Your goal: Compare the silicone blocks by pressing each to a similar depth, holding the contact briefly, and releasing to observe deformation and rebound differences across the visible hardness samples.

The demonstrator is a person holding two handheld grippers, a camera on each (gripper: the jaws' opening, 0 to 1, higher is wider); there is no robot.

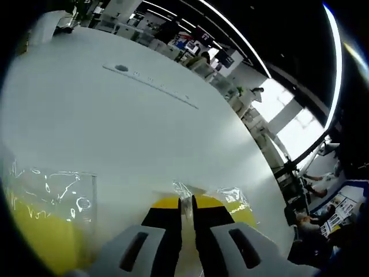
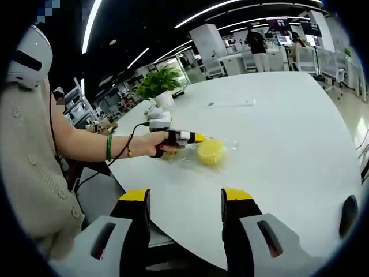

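Observation:
A yellow silicone block (image 1: pixel 236 209) in clear wrap lies on the white table (image 1: pixel 138 133), right under my left gripper (image 1: pixel 186 202). Its jaws stand shut, tips down against the block's near edge. A second yellow block (image 1: pixel 46 222) in a clear wrap lies to the left. In the right gripper view, a person's hand holds the left gripper (image 2: pixel 193 137) against the round yellow block (image 2: pixel 210 152). My right gripper (image 2: pixel 185 197) hovers open above the table's near edge, well short of the blocks, nothing between its fingers.
A thin white strip (image 2: pixel 232 104) lies farther along the table (image 2: pixel 288 144). A potted plant (image 2: pixel 157 82) and a small white object (image 2: pixel 159 120) stand at the table's far left edge. The person's sleeve (image 2: pixel 31 167) is at left. Office desks and people are in the background.

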